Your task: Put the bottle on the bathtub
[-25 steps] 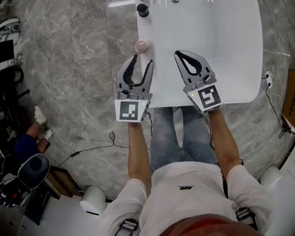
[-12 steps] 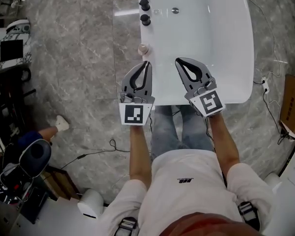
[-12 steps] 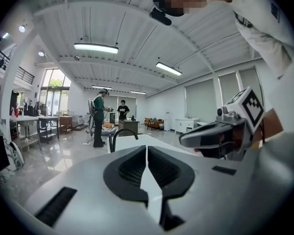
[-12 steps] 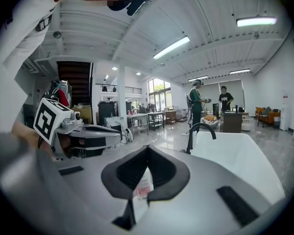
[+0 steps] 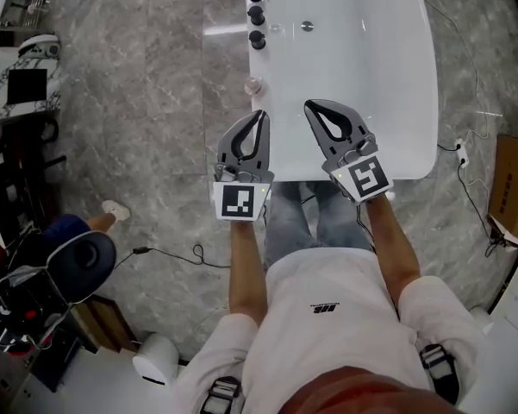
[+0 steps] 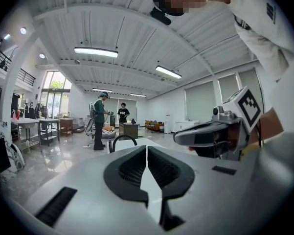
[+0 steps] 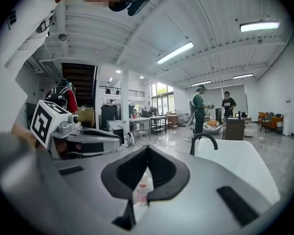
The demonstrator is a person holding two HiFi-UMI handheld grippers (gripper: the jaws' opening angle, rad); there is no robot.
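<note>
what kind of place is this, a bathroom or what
Probably a big open showroom or workshop hall, not a home bathroom: the white bathtub stands free on a grey stone-look floor, long strip lights hang under a high ceiling, and people stand far off.

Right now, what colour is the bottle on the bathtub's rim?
Pale pink bottle; clearest in the head view, on the bathtub rim.
</note>
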